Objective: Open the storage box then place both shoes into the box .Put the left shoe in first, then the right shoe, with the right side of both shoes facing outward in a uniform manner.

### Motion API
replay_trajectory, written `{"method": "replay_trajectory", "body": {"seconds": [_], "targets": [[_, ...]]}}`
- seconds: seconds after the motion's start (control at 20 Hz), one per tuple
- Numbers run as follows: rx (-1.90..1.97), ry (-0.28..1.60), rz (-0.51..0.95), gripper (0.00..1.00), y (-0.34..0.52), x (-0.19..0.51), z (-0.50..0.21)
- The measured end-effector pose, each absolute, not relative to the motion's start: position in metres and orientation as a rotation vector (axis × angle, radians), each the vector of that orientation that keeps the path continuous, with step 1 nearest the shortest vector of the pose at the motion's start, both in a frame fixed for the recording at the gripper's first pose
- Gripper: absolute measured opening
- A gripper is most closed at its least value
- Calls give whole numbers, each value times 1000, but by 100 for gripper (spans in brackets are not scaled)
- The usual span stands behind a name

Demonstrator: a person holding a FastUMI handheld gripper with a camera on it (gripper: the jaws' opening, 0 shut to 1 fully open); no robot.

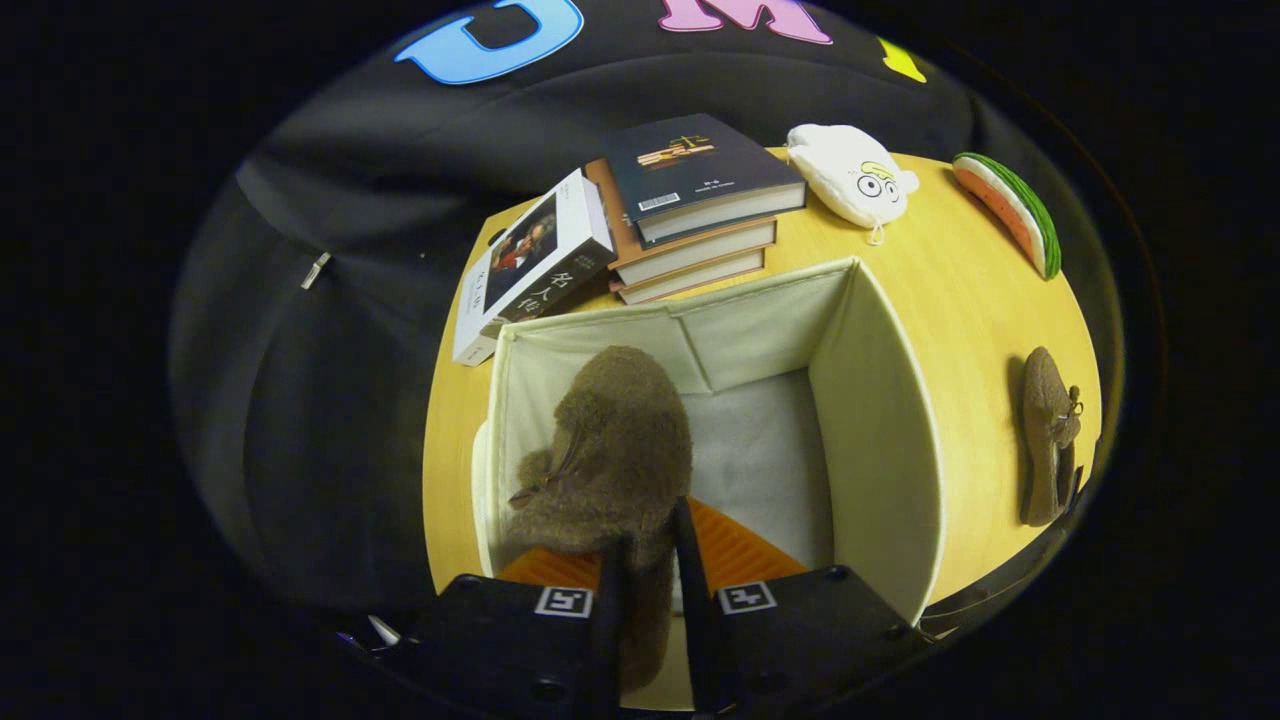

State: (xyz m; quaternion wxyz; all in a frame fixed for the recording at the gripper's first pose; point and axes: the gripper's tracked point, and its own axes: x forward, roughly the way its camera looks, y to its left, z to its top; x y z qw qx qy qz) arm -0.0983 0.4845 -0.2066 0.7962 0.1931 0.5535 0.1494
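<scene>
The gripper [648, 560] pinches the heel of a fuzzy brown shoe [608, 450] with both fingers, low in the centre of the frame, inside the open cream fabric storage box [880, 430]. A second brown shoe [1047, 435] lies on the yellow wooden table [960, 290], at right.

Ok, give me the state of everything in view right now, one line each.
Hand-held gripper: shut on the brown shoe's heel.
Brown shoe in the grip: held over the open box, toe pointing down into it.
Storage box: open, no shoe resting on its floor.
Second brown shoe: lying on the table beside the box.
Book stack: closed, piled behind the box.
</scene>
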Motion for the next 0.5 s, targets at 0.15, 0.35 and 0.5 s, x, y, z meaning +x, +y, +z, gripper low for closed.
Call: {"method": "replay_trajectory", "body": {"seconds": [0.15, 0.35, 0.5], "targets": [[407, 1213, 419, 68, 499, -116, -201], [422, 1153, 460, 98, 498, -111, -181], [454, 1105, 481, 99, 492, -107, -164]]}}
